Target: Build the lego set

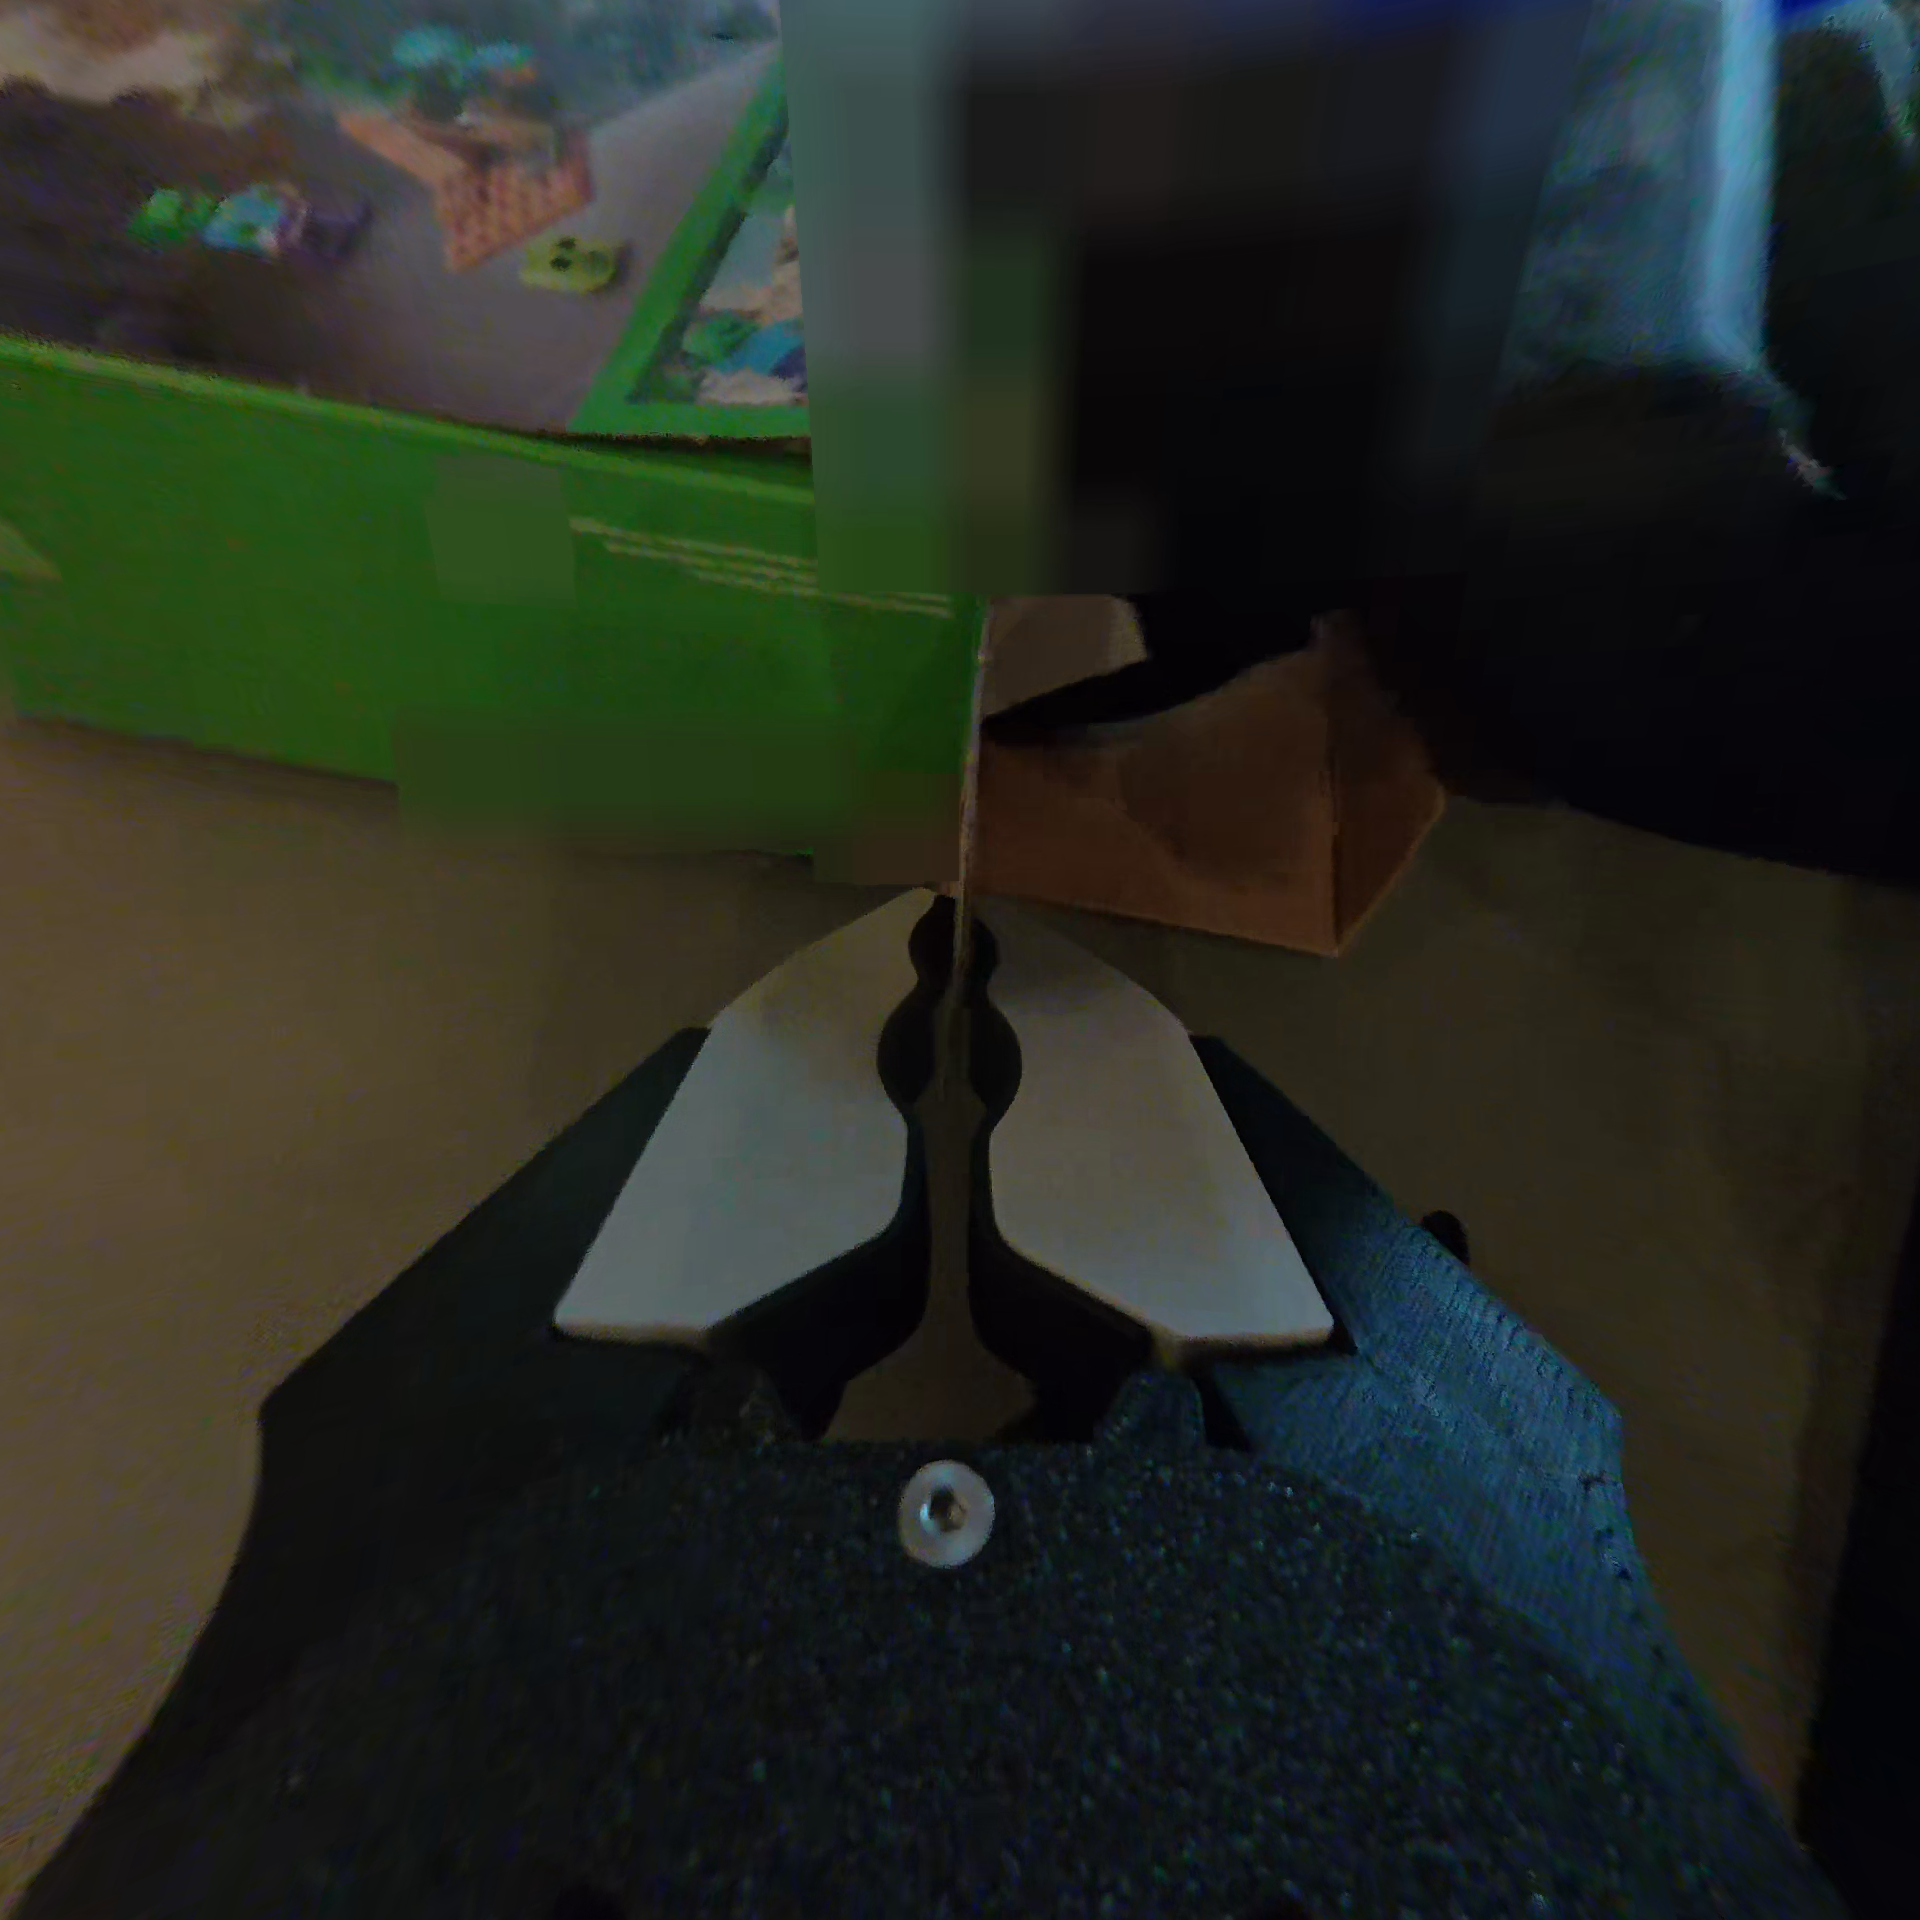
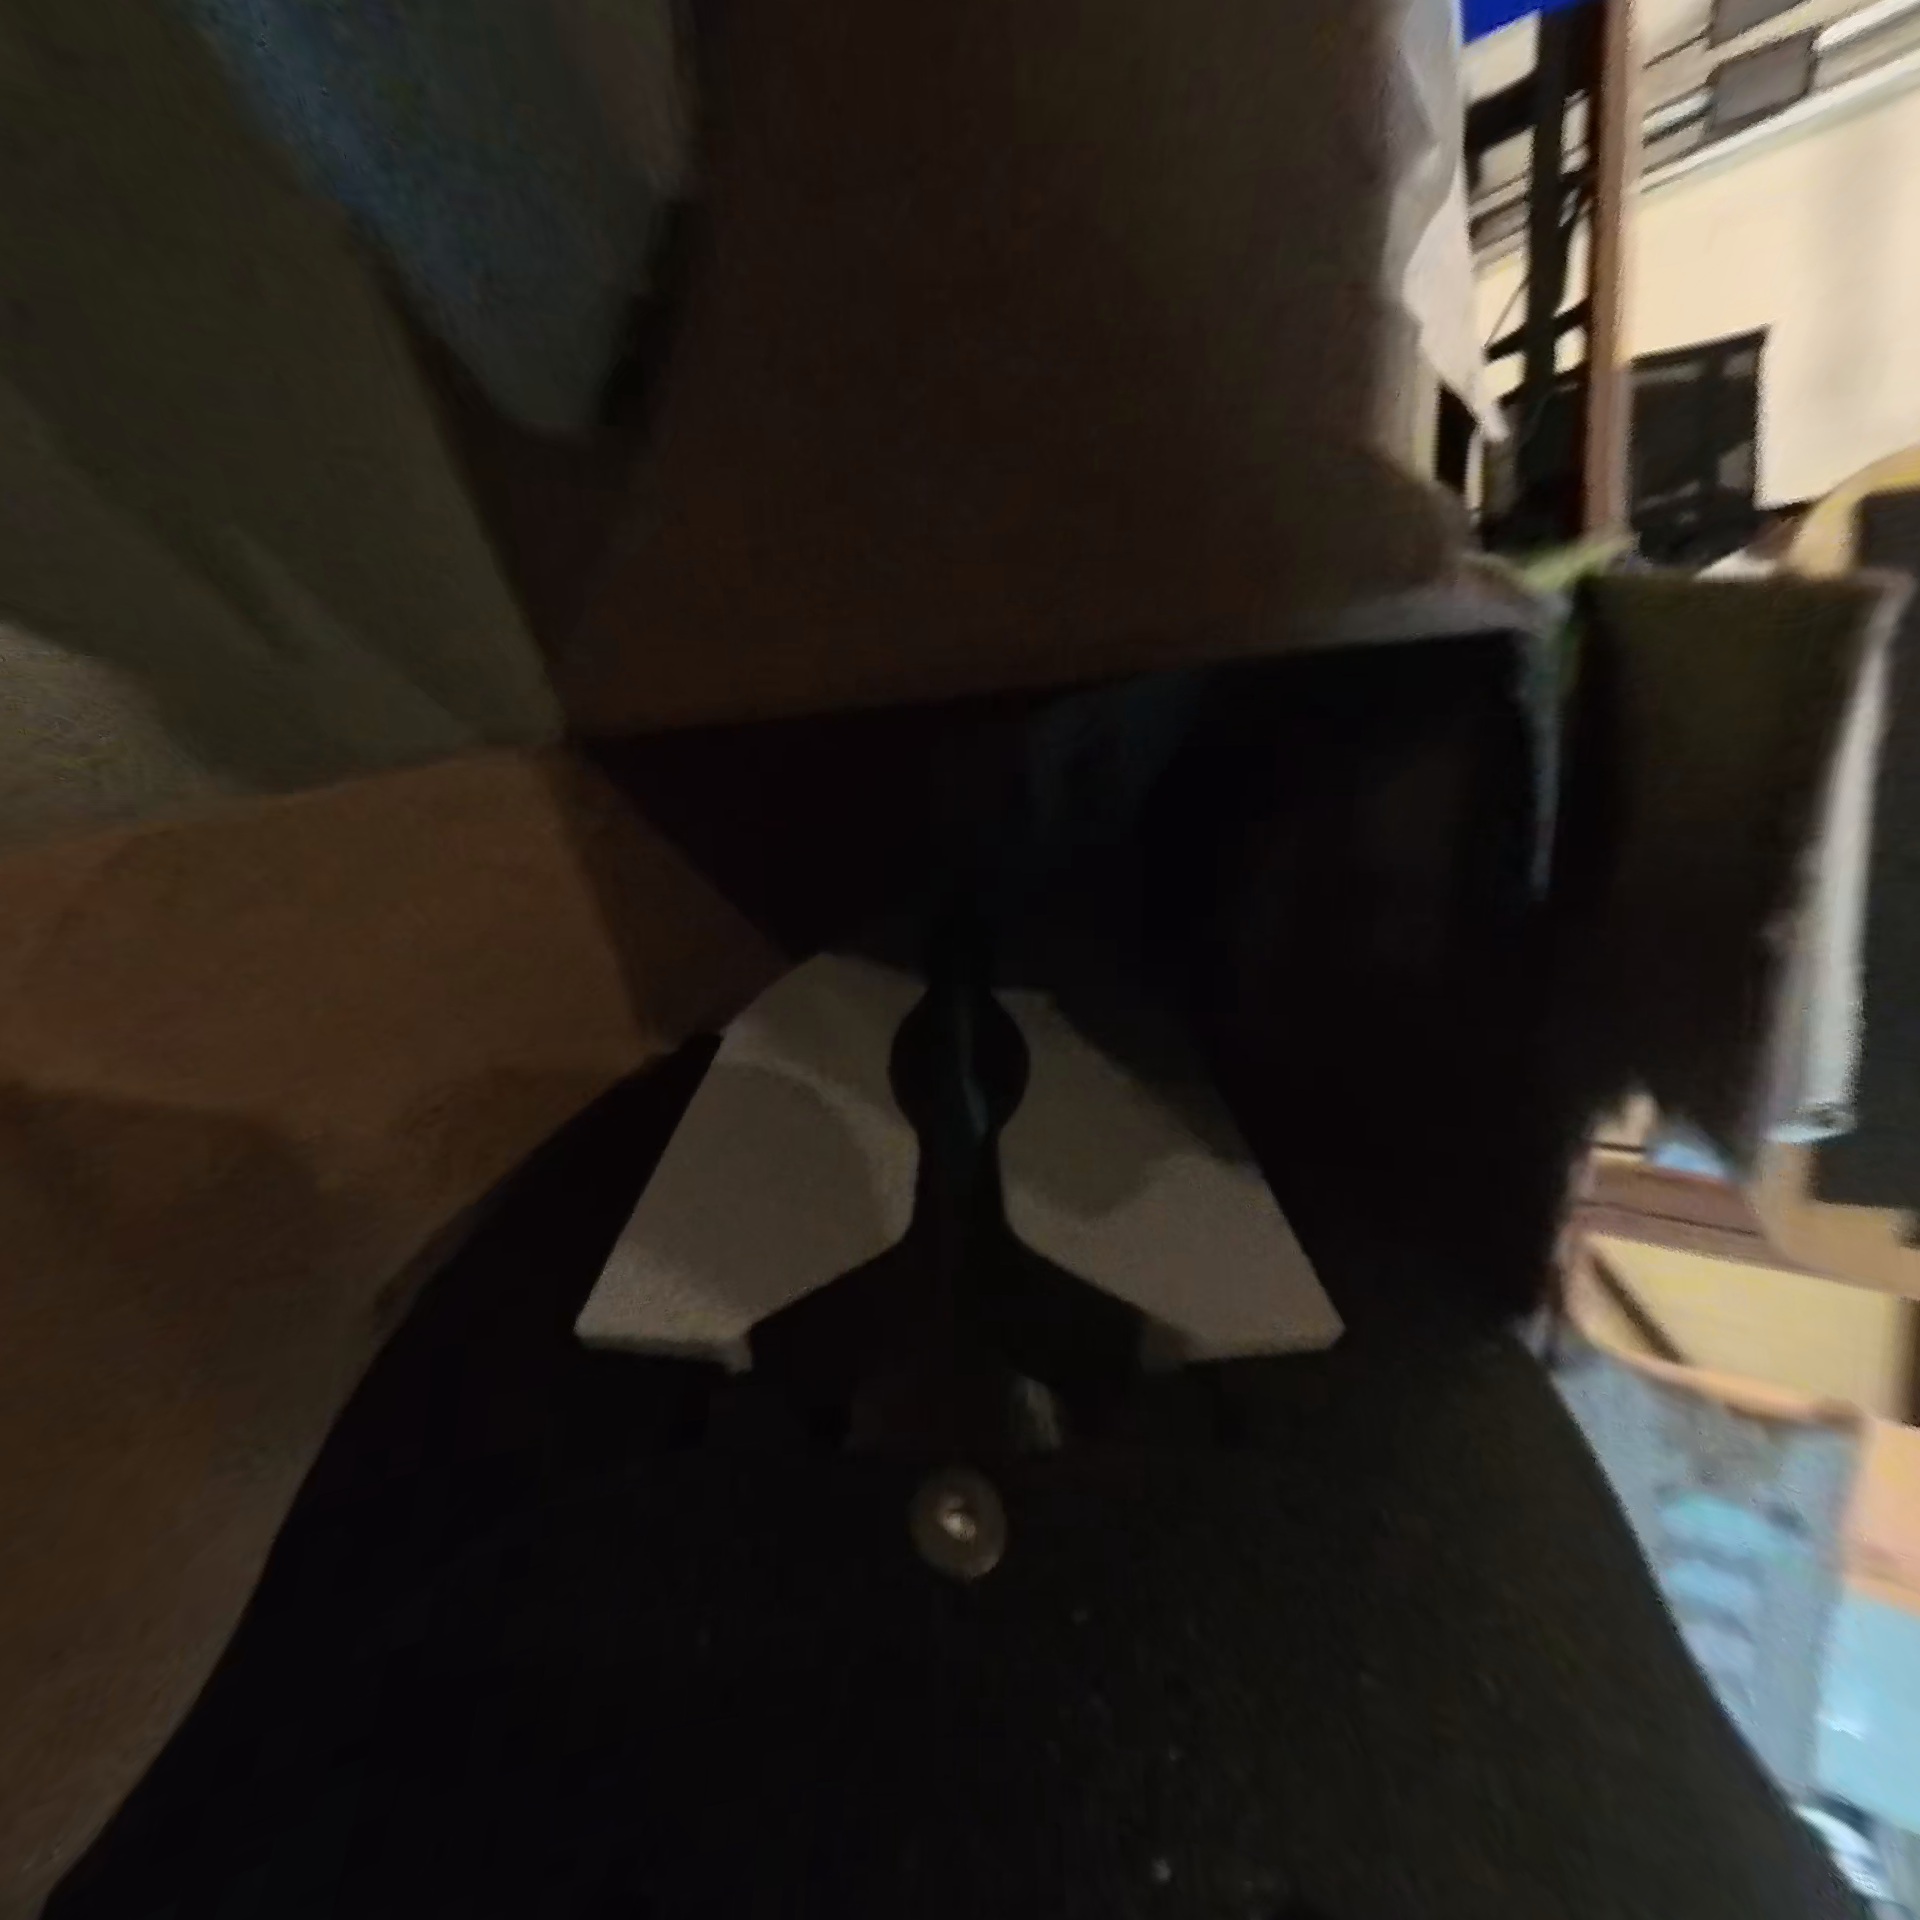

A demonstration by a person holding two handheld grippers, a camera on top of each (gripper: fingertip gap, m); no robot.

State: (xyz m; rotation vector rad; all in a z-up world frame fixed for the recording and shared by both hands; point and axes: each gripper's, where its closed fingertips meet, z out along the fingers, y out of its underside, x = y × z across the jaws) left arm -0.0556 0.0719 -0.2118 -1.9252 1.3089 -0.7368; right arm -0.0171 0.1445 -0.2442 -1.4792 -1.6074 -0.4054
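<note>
The green lego box (image 1: 312,582) lies on the table with its end open, and brown inner flaps (image 1: 1195,821) show there. My left gripper (image 1: 952,914) is shut on the thin edge of a box flap (image 1: 971,748) that stands upright between the pads. In the right wrist view my right gripper (image 2: 956,997) sits at the box's open end, with brown cardboard flaps (image 2: 987,416) above and to the left (image 2: 312,935). Its pads are close together. A thin dark strip with a bluish glint lies between them; I cannot tell what it is.
The beige table top (image 1: 260,1039) spreads left and right of the left gripper. A dark shape (image 1: 1662,623) fills the right of that view. In the right wrist view a dark flap with a green edge (image 2: 1714,831) stands at the right, with room background beyond. My right fingertips sit around 9 cm from my left ones.
</note>
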